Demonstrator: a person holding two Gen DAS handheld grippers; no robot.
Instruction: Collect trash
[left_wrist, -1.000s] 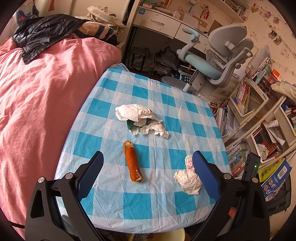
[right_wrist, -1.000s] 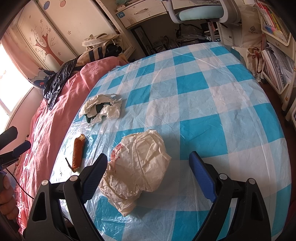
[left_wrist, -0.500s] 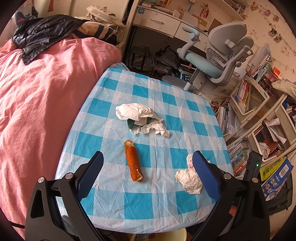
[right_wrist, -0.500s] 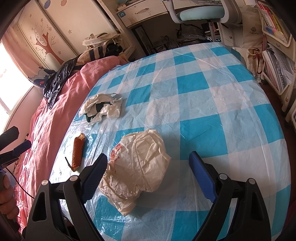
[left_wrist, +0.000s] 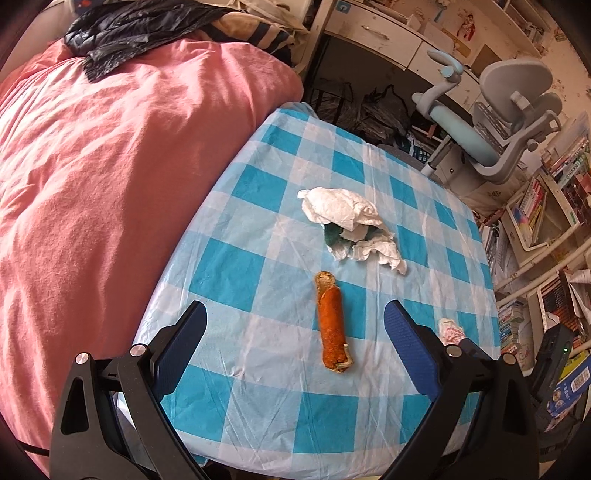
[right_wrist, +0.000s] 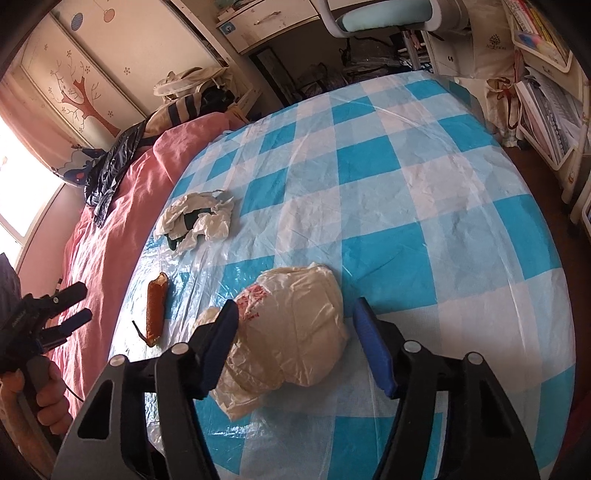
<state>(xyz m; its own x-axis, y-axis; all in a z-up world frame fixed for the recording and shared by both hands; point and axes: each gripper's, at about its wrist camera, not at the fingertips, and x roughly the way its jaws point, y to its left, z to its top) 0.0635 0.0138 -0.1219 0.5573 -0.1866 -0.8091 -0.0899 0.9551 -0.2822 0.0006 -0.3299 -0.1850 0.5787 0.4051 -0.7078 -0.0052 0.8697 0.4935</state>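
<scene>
On the blue-and-white checked table (left_wrist: 258, 266) lie three pieces of trash. An orange peel roll (left_wrist: 331, 325) lies between my left gripper's (left_wrist: 293, 338) open fingers, a little ahead of them. A crumpled white tissue wad with a dark green scrap (left_wrist: 347, 225) lies farther back. A crumpled cream plastic bag with red print (right_wrist: 291, 332) sits between my right gripper's (right_wrist: 295, 343) open fingers, which have narrowed around it without clearly pinching it. The bag shows in the left view only as a small bit (left_wrist: 450, 330) behind the right finger. The peel (right_wrist: 157, 306) and tissue (right_wrist: 195, 221) also show in the right view.
A pink bed (left_wrist: 110, 166) with a dark jacket (left_wrist: 140, 26) borders the table's left side. A grey-blue office chair (left_wrist: 498, 122), a desk and crowded bookshelves (left_wrist: 546, 206) stand beyond and to the right. The left gripper and hand appear at the right view's left edge (right_wrist: 44, 317).
My left gripper has shifted left and closer, so the peel now lies between its fingers. My right gripper's fingers have narrowed around the plastic bag.
</scene>
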